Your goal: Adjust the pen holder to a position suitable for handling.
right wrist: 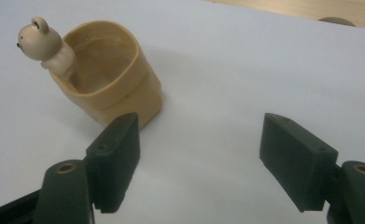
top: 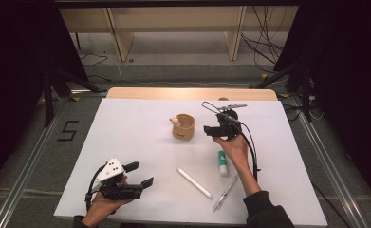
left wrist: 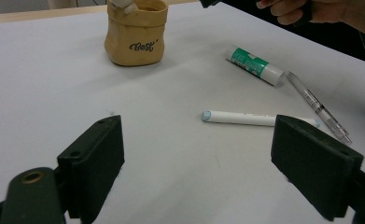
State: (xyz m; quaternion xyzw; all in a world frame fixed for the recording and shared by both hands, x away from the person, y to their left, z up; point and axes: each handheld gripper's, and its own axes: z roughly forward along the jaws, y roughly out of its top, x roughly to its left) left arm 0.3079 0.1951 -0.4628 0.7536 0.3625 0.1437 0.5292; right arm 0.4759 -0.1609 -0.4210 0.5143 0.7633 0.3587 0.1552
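A tan pot [top: 183, 127] with a small bear figure [top: 174, 121] on its rim stands mid-table. My right gripper [top: 210, 129] hovers just right of it, open and empty. In the right gripper view the pot [right wrist: 108, 79] and bear [right wrist: 39, 39] lie ahead and left of the open gripper [right wrist: 201, 158]. My left gripper [top: 140, 174] rests open near the front left. Its own view has the gripper [left wrist: 203, 158] wide apart above bare table. A white pen [left wrist: 259, 118], a glue stick [left wrist: 255, 64], a clear pen [left wrist: 318, 106] and the pot [left wrist: 136, 32] lie beyond it.
On the white tabletop [top: 126, 133], the white pen [top: 194, 183], green-and-white glue stick [top: 223, 162] and clear pen [top: 225, 193] lie between the two hands, near the front. A wooden strip [top: 192, 93] edges the far side. Dark stands and cables flank the table.
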